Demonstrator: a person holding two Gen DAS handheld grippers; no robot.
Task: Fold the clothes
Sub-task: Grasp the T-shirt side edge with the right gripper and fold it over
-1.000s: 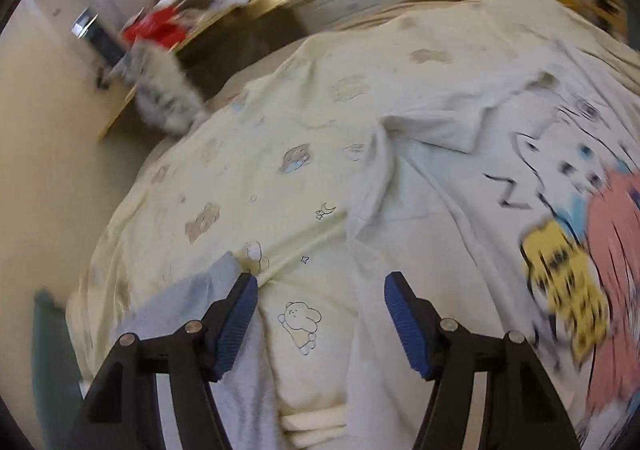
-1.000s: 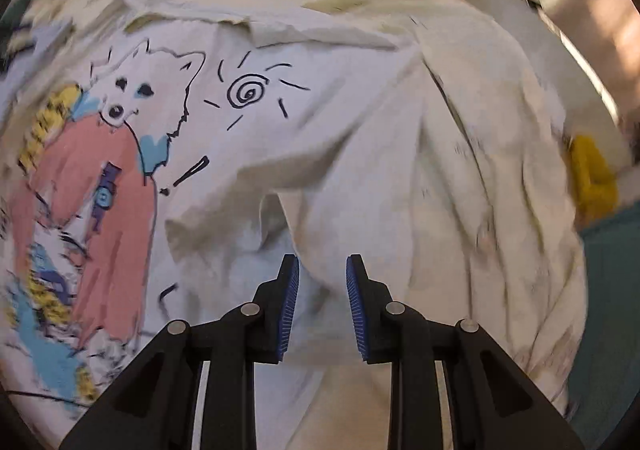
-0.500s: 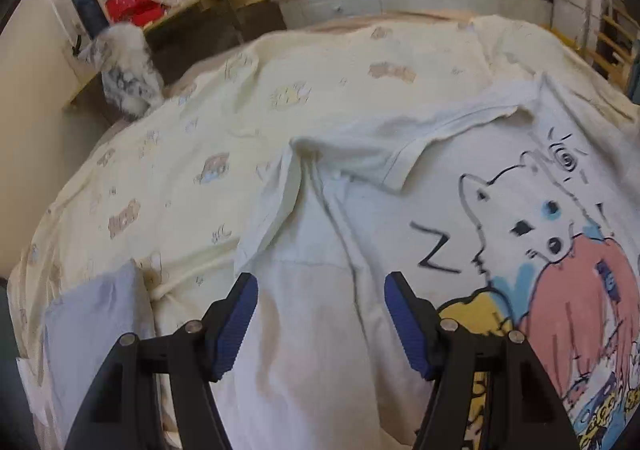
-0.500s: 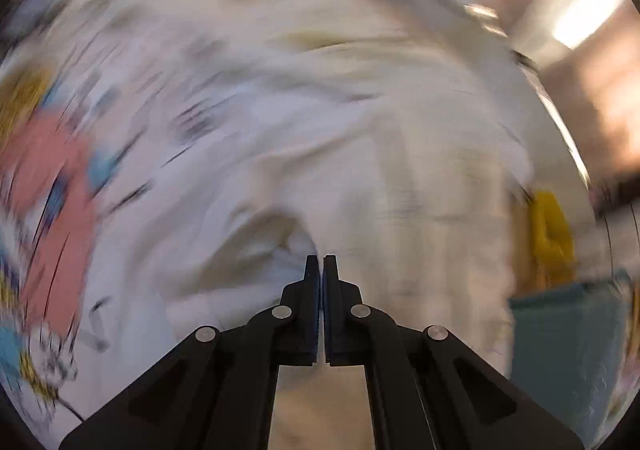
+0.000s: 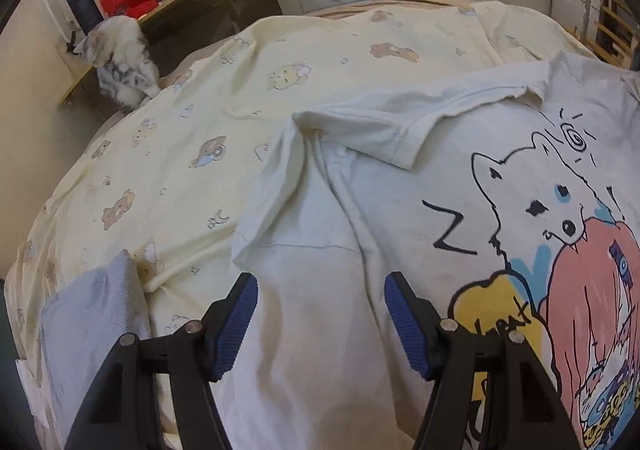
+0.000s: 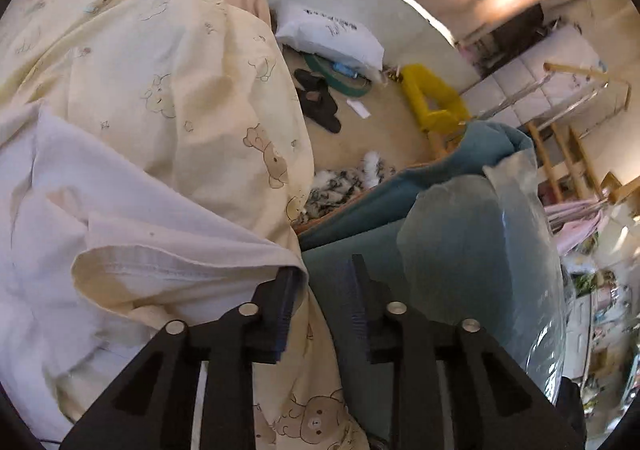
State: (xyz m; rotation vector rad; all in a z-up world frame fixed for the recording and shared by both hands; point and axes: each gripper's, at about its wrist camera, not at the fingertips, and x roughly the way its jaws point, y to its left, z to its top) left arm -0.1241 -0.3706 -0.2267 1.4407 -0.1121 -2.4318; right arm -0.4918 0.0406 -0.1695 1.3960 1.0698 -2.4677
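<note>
Swinging hard to the side, the right gripper (image 6: 318,310) has left the printed front it was hovering over a second ago and is now hanging at the bed's edge — its view has gone from cartoon print to floor, slippers and a teal cloth (image 6: 360,226). Its jaws, pinched fully together half a second back, are opening again at this moment. The hemmed sleeve (image 6: 180,266) of the cream T-shirt (image 5: 400,178) is lying just at the left finger's tip, at about ten o'clock from the gap; whether any cloth is between the pads I cannot tell, though nothing looks clamped.

Over on the other side, the left gripper (image 5: 320,318) has eased down closer to the shirt and is holding its jaws wide apart, empty, straddling the plain cream side panel. The shirt is lying face up on the bear-print duvet (image 5: 224,122), with its other sleeve (image 5: 380,130) folded in at twelve o'clock from the left claw, running crosswise toward two o'clock. A grey garment (image 5: 92,310) is sitting at nine o'clock.

What the next fold turns on, by my reading — the shirt's side edge is running straight away from the left claw, so that hand is nearer for gathering it, while the right is nearer the released sleeve.
</note>
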